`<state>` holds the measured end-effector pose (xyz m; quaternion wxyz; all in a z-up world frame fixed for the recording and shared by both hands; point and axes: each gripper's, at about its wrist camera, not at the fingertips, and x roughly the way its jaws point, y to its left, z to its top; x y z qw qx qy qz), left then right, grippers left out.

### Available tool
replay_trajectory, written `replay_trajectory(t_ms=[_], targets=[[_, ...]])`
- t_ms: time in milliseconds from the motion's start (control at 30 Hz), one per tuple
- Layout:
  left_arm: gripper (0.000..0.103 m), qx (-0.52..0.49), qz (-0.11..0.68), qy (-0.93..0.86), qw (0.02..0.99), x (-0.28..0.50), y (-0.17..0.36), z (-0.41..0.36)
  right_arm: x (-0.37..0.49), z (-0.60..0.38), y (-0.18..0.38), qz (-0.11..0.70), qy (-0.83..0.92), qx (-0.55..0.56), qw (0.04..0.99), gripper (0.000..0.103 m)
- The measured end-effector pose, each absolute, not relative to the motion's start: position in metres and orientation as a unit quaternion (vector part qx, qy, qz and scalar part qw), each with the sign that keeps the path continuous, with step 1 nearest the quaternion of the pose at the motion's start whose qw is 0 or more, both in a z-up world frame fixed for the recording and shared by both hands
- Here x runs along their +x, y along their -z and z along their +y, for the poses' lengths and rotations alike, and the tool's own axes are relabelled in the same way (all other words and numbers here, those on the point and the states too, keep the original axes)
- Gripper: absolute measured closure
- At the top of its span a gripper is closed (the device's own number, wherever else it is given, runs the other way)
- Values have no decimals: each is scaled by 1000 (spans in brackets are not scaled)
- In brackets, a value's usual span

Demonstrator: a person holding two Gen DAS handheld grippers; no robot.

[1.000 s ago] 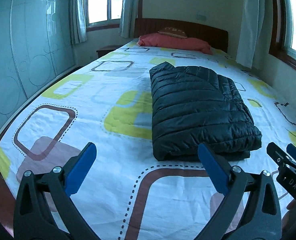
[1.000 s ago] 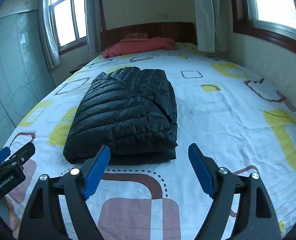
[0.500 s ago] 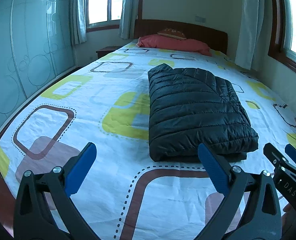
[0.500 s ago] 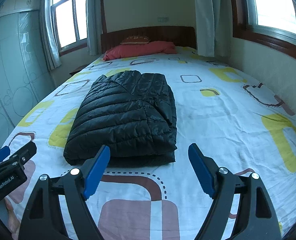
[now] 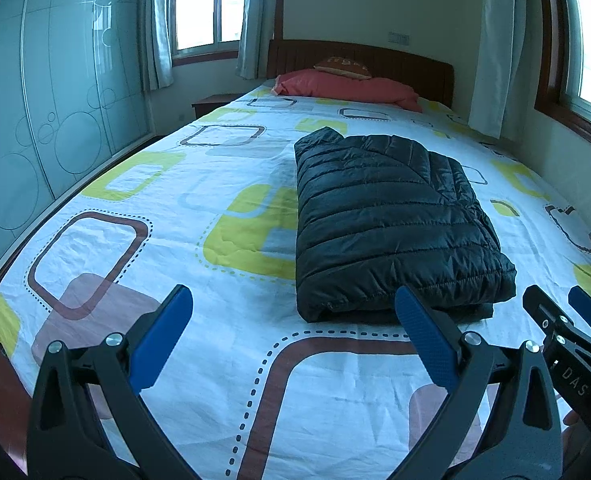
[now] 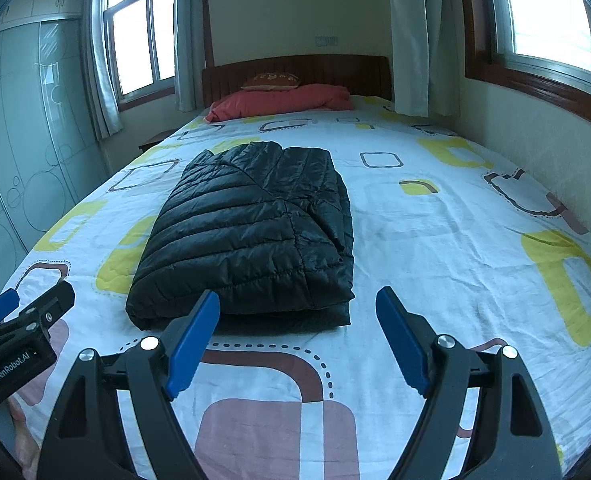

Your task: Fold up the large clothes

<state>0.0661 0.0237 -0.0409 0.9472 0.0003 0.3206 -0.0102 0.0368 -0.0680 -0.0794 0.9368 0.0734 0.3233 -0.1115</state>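
Note:
A black quilted puffer jacket (image 5: pixel 391 220) lies folded into a thick rectangle on the bed, right of centre in the left wrist view and left of centre (image 6: pixel 251 228) in the right wrist view. My left gripper (image 5: pixel 293 308) hovers open above the sheet, short of the jacket's near edge, with nothing between its blue pads. My right gripper (image 6: pixel 297 304) is open too and holds nothing, its left pad in line with the jacket's near edge. Each gripper shows in the other's view: the right gripper (image 5: pixel 567 320) and the left gripper (image 6: pixel 27 308).
The bed sheet (image 5: pixel 107 248) is white with yellow and brown squares. A red pillow (image 5: pixel 347 84) and a small cushion (image 6: pixel 271 80) lie by the wooden headboard (image 6: pixel 295 68). A glass-fronted wardrobe (image 5: pixel 35 120) runs along the left; a wall with windows (image 6: pixel 535 140) borders the right.

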Motion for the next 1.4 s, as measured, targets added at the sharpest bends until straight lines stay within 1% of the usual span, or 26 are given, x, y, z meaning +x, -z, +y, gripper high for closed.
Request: replay_trajectory(t_ms=[1400], targets=[[2,16,313,12,949,65,43,21,36,-65,79,317,115,70,939,24]])
